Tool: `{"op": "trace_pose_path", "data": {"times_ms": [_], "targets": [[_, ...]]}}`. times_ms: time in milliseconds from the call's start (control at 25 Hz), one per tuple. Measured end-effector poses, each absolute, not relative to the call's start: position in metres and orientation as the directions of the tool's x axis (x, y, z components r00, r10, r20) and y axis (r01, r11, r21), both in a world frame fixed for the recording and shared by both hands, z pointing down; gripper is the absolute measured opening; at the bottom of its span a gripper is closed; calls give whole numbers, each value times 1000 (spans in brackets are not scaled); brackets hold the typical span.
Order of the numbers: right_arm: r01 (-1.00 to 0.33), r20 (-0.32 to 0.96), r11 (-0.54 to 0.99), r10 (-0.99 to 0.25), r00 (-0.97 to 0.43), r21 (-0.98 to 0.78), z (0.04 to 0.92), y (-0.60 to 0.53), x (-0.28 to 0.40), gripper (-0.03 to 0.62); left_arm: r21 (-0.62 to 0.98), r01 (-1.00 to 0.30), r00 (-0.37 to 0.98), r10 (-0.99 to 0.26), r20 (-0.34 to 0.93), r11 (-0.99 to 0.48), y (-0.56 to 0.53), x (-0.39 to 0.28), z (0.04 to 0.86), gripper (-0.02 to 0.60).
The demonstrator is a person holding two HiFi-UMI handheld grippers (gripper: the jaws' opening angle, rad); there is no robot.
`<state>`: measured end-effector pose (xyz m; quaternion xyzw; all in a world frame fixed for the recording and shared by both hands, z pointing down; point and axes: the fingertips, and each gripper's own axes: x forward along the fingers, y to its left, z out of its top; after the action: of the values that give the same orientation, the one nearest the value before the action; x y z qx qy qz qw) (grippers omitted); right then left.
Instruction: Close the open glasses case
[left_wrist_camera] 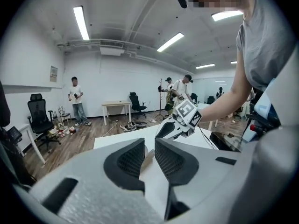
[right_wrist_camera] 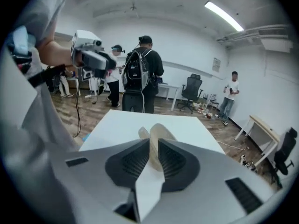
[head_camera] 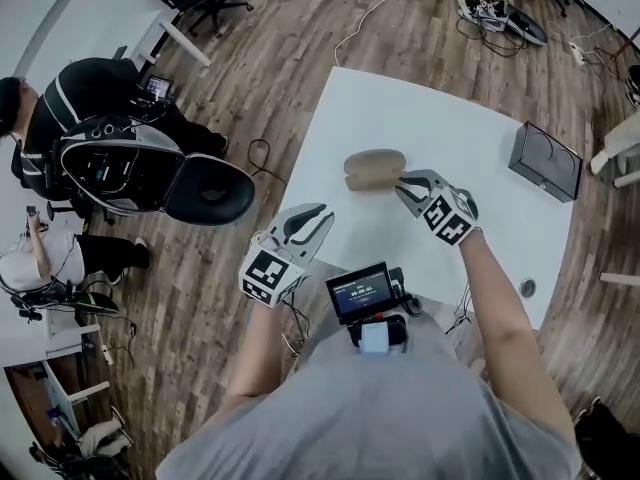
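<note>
My right gripper (head_camera: 402, 180), jaws together and empty, is pointing at the right end of the open tan oval glasses case (head_camera: 374, 168), which is lying crosswise on the white table (head_camera: 450, 128). My left gripper (head_camera: 322, 214), slightly parted, is hanging farther off.

- You stand in a shared office or lab room with a wood-plank floor (head_camera: 300, 28) and ceiling strip lights (left_wrist_camera: 81, 22).
- Around you are office chairs (right_wrist_camera: 191, 90), white desks (left_wrist_camera: 116, 106) and loose cables (head_camera: 488, 6).

white tabletop (head_camera: 440, 138), rounded corners. tan glasses case (head_camera: 374, 169) near middle. dark box (head_camera: 545, 161) at right side. small round disc (head_camera: 527, 288) by right edge, well apart.
</note>
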<state>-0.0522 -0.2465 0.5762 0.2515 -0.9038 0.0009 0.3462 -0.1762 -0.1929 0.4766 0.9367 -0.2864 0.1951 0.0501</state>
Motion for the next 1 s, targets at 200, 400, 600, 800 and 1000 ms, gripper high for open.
{"op": "trace_pose_path", "data": {"times_ms": [200,400,600,800,1000], "targets": [[-337,739,910,-398,-544,242,624,-250,-59,38,10,-581,750,-531,395,-814,-181,-179,491,67],[-244,799,924,-377,-467,293,648,-261,-56,37,35,-584,754,-526,393,-811,-183,-176,497,67],[-193,822,929,-370,-434,316,655,-257,-58,37,53,-584,752,-515,411,-810,-184,-177,503,67],[-221,813,921,-387,-435,321,661,-244,-60,37,64,-577,754,-501,424,-814,-178,-175,513,67],[-210,829,925,-378,-412,317,670,-226,-62,37,73,-564,762,-484,431,-823,-176,-169,516,67]]}}
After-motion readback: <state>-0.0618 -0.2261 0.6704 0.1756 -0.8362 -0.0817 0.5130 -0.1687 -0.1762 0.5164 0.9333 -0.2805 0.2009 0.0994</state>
